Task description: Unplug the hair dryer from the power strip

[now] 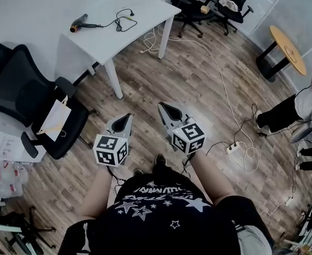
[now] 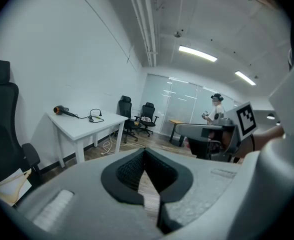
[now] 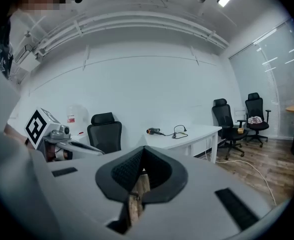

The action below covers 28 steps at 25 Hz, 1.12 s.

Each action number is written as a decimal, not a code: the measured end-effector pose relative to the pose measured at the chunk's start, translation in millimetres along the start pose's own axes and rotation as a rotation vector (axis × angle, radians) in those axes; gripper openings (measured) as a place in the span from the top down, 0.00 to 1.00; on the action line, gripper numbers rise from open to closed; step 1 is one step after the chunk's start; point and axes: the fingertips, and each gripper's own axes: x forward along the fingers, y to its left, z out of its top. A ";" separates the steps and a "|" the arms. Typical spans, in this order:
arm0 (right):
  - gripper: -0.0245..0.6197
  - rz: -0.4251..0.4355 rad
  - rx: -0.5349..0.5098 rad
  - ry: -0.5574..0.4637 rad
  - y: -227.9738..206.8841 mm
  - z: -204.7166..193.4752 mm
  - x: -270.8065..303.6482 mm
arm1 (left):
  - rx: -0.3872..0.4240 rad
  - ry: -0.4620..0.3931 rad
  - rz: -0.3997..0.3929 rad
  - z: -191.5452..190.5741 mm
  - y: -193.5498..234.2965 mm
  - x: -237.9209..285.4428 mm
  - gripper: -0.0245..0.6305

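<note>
The hair dryer (image 1: pixel 78 23) lies on the white table (image 1: pixel 140 9) at the far side of the room, its black cord (image 1: pixel 124 20) coiled beside it. A white power strip (image 1: pixel 232 148) sits on the wood floor to the right, with white cables running to it. My left gripper (image 1: pixel 127 116) and right gripper (image 1: pixel 161 106) are held side by side in front of the person's body, far from the table and strip. Both are shut with nothing in them. The left gripper view shows the dryer (image 2: pixel 61 110) far off, and so does the right gripper view (image 3: pixel 153 131).
A black office chair (image 1: pixel 34 105) with papers on it stands close at the left. Two more chairs (image 1: pixel 198 4) are behind the table, and a round wooden table (image 1: pixel 287 49) is at the right. A person's legs (image 1: pixel 280 113) and loose cables (image 1: pixel 251 153) are at the right.
</note>
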 end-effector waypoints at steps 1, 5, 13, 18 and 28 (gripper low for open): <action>0.95 0.002 0.006 0.002 -1.7 -1.9 -0.4 | -0.014 0.002 0.006 -1.0 -0.4 0.8 0.95; 0.95 0.018 0.028 0.010 -10.9 -9.2 -1.5 | -0.081 0.011 0.021 -7.4 -7.4 7.0 0.95; 0.95 0.077 0.034 0.009 -30.2 -10.5 3.3 | -0.069 0.023 0.069 -1.8 -12.7 27.3 0.95; 0.95 0.098 0.113 0.018 -65.3 -16.2 4.3 | -0.085 0.017 0.103 5.2 -18.6 50.5 0.95; 0.95 0.144 0.172 0.010 -111.6 -22.9 16.2 | -0.089 -0.003 0.169 18.8 -22.9 84.8 0.95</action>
